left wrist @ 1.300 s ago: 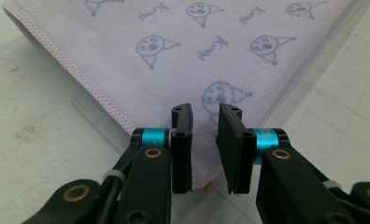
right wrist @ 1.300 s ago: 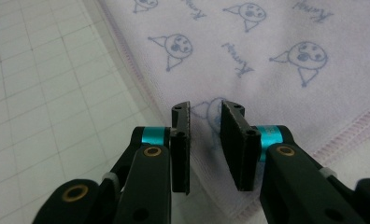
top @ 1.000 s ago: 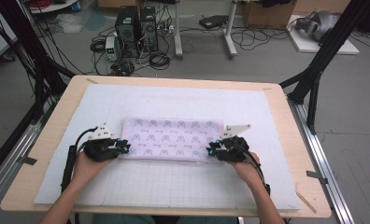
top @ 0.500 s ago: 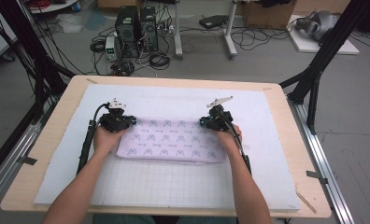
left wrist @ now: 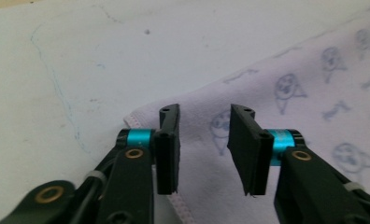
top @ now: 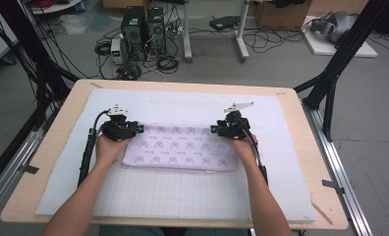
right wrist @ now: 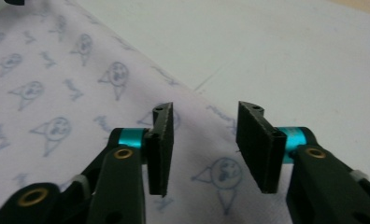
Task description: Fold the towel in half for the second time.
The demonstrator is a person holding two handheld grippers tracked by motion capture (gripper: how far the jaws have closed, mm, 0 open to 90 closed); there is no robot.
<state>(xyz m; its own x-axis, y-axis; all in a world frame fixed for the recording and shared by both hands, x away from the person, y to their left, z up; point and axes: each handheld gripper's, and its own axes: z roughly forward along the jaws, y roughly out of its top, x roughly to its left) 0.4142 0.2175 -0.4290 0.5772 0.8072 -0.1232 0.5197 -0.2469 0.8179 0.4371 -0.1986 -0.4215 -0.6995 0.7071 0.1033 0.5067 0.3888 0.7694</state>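
Fingers [left wrist: 167,147] of both grippers, just opening, stand spread with nothing pinched over the cloth [top: 180,147], now folded narrower.

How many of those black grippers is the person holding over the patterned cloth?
2. The left gripper sits at the far left corner of the folded cloth; the right gripper sits at its far right corner. Both have their jaws apart, with nothing pinched between them.
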